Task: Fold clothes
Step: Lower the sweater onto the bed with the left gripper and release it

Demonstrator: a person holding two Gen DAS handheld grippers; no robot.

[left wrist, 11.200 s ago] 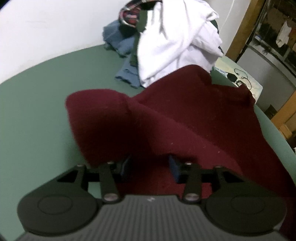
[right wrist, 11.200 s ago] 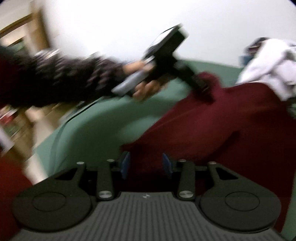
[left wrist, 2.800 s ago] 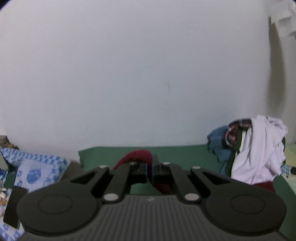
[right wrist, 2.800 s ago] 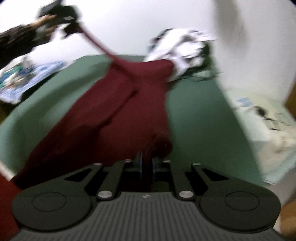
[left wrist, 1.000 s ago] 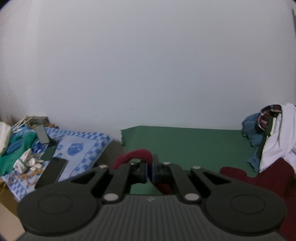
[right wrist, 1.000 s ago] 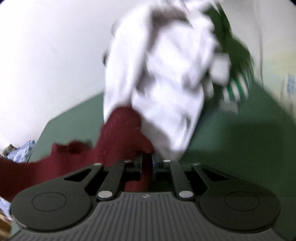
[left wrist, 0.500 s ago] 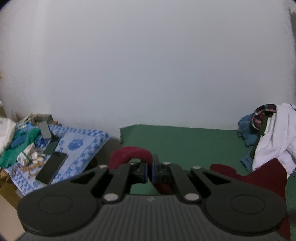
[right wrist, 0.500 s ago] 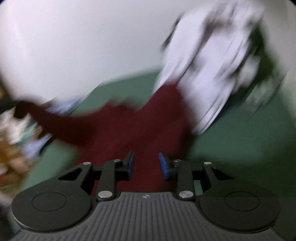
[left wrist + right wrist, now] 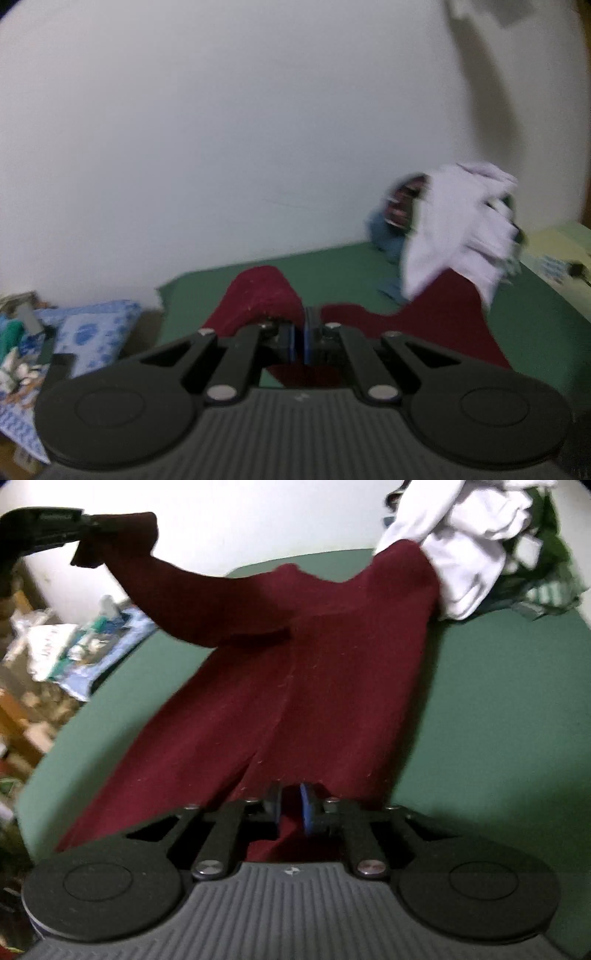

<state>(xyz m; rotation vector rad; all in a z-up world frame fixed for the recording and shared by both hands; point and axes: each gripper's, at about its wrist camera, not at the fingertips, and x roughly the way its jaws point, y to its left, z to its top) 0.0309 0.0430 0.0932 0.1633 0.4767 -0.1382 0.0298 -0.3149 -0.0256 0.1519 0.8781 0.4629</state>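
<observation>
— Surface (image 9: 498, 709) first: green, broad, running back to a white wall (image 9: 221, 129).

— Noted. Next in size?

— Maroon garment (image 9: 295, 686), spread lengthwise down the middle of the green, one end raised off it at the upper left, the far right corner tucked under a white garment (image 9: 461, 546).

— And that pile?

— Heaped at the back right corner against the wall; white on top, green striped cloth (image 9: 546, 579) beside it, something blue and something plaid (image 9: 400, 206) behind, blurred in the left wrist view.

— Off the left edge?

— Blue patterned cloth (image 9: 88, 332) with small clutter on it, too blurred to name.

— Left hand-held gripper (image 9: 300, 338)?

— Pads nearly together, clamped on a fold of the maroon fabric, which arches up over the left finger. Seen from the right wrist as a dark shape at the upper left, holding the lifted end in the air.

— Right hand-held gripper (image 9: 291, 808)?

— Narrow, pinching the near edge of the same maroon garment, low over the green.
</observation>
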